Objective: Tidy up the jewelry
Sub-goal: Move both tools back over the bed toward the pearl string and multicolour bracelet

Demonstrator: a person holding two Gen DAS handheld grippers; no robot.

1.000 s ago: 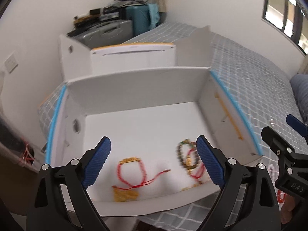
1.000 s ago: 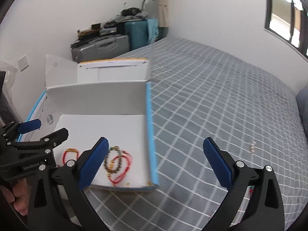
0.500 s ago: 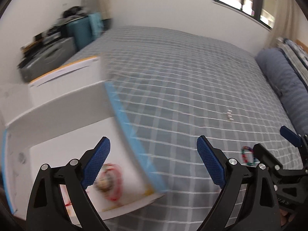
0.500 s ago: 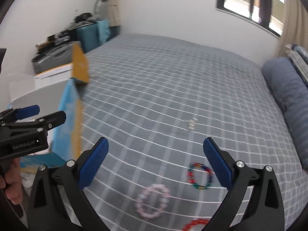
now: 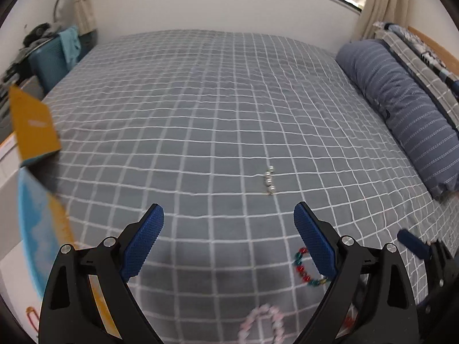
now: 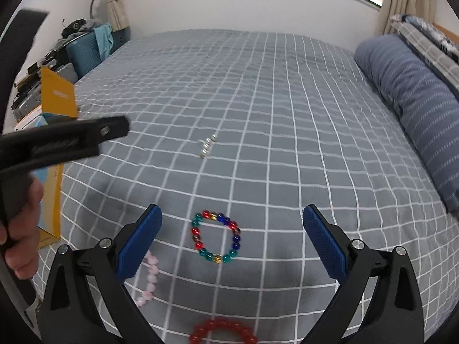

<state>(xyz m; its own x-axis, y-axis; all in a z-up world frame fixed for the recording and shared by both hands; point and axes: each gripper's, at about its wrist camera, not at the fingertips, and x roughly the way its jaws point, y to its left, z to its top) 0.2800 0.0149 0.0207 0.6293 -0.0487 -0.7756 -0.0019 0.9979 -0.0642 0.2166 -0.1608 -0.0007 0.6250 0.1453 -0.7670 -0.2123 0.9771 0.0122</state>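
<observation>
A multicoloured bead bracelet (image 6: 215,237) lies on the grey checked bedspread (image 6: 258,114), between the open jaws of my right gripper (image 6: 232,230). A pink bead bracelet (image 6: 149,279) lies by its left finger, a red one (image 6: 222,332) at the bottom edge. A small silver piece (image 6: 208,145) lies farther off. My left gripper (image 5: 228,232) is open and empty above the bed; the multicoloured bracelet (image 5: 305,269) shows by its right finger, the pink one (image 5: 262,325) below, the silver piece (image 5: 269,180) ahead.
The open white box with blue and yellow edges (image 5: 37,223) stands at the left and holds a red cord piece (image 5: 31,315). A blue striped pillow (image 5: 401,109) lies at the right. Suitcases (image 6: 86,48) stand beyond the bed's far left corner.
Both grippers have swung right, away from the box and over the bedspread. The bracelets on the bed have come into view. Both grippers stay open.
</observation>
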